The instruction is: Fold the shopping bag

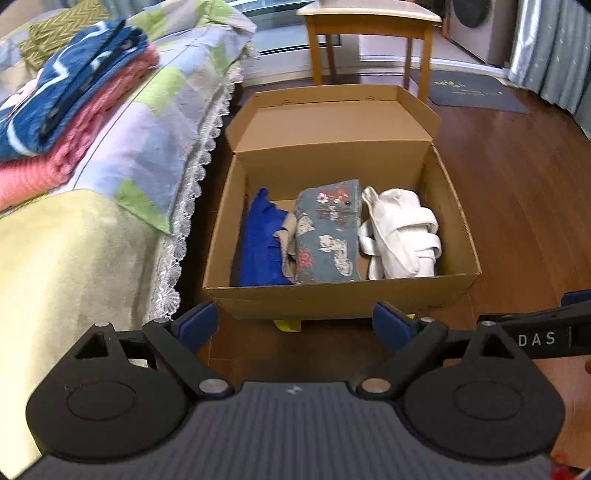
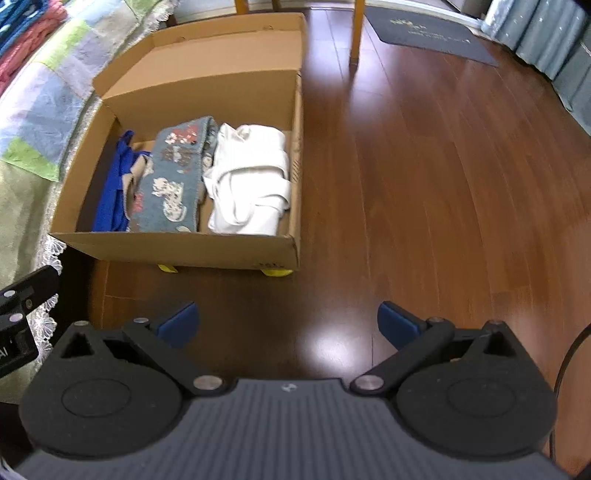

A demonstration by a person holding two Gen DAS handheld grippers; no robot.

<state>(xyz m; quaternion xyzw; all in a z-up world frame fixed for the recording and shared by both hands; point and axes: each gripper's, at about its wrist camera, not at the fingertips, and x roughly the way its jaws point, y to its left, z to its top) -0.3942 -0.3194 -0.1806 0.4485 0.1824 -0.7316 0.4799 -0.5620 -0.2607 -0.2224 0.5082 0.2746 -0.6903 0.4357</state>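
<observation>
A: How do the claws stand?

B: Left claw (image 1: 295,325) and right claw (image 2: 288,325) are both spread, holding nothing, hovering over the floor (image 2: 424,166).

A: And the bags?

B: Ahead in the cardboard box (image 1: 332,301), long axes running away: blue bag (image 1: 258,243), patterned bag (image 1: 328,236), white bag (image 1: 399,236). Straight ahead of the left claw, ahead-left of the right; both about equally near.

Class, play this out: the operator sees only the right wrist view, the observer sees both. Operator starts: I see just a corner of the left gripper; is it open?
Observer: Yes, the left gripper is open, jaws wide apart, holding nothing.
Operator: What tops those wooden legs?
Observer: A small table with a pale top.
Operator: And beyond it?
Observer: What looks like a washing machine.
</observation>
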